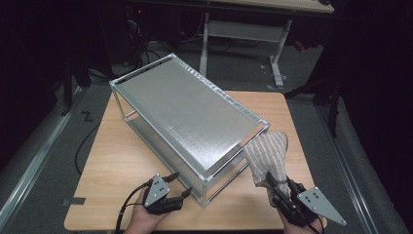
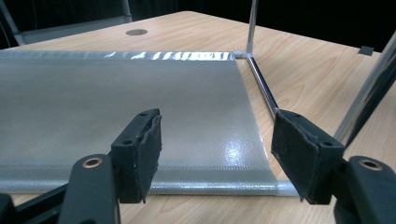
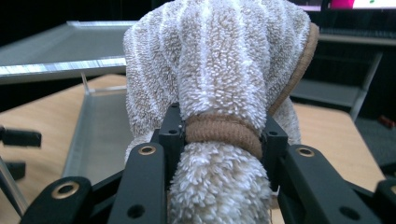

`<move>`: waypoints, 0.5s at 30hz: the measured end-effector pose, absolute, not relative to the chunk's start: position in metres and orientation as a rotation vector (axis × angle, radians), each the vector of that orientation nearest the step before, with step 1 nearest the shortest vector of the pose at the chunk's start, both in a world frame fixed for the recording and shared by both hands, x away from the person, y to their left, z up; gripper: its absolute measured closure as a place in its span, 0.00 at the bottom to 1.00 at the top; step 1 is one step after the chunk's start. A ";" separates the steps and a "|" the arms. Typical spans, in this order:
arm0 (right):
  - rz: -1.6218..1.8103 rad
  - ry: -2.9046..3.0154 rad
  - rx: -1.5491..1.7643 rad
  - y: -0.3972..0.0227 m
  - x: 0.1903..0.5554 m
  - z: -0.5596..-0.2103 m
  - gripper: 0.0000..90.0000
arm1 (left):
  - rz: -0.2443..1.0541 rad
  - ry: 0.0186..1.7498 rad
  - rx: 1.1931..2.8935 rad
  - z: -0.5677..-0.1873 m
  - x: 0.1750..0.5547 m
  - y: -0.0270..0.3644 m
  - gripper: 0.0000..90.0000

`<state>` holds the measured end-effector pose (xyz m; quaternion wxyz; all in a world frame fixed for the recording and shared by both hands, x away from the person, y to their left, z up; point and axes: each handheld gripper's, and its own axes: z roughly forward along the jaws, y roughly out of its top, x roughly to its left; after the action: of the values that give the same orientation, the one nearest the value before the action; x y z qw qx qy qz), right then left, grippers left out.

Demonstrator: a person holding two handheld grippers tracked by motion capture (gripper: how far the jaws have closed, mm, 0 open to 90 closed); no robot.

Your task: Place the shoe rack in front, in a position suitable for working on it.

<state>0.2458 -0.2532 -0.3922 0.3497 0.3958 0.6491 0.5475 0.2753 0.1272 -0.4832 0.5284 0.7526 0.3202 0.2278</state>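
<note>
high view: the right tongs (image 1: 273,187) are clamped on a striped terry towel (image 1: 267,153), beige and white, bunched and bound with a tan band. the towel stands up and away from the tongs, its far end beside the near right corner of the metal rack (image 1: 187,119), a two-tier frame of thin tubes with grey sheet shelves, set at a slant on the wooden counter (image 1: 122,161). the left tongs (image 1: 180,185) rest low on the counter just beside the rack's near corner post, well apart from the towel, jaws spread with nothing between them.

left gripper view: the left tongs (image 2: 217,149) stand wide open and empty. just beyond their pads lies the rack's lower shelf (image 2: 116,102), shiny grey, edged by a tube rail.

right gripper view: the right tongs (image 3: 222,137) are partly closed on the towel (image 3: 219,60), squeezing it at the tan band (image 3: 222,130). above the grip the looped pile fans out in broad pale and beige stripes with a tan hem on one side. the rack (image 3: 60,56) lies beyond it.
</note>
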 end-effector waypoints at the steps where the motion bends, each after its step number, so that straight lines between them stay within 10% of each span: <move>1: 1.426 1.676 1.015 -0.252 0.245 -0.388 0.70 | 0.545 0.764 1.801 -0.484 0.275 0.127 0.37; 15: 1.617 1.719 0.808 -0.197 0.257 -0.354 0.70 | 0.561 0.812 1.786 -0.486 0.268 0.139 0.37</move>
<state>0.2569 -0.1971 -0.3540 0.3179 0.3070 0.6533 0.6147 0.2677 0.1391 -0.4861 0.5233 0.7458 0.3390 0.2343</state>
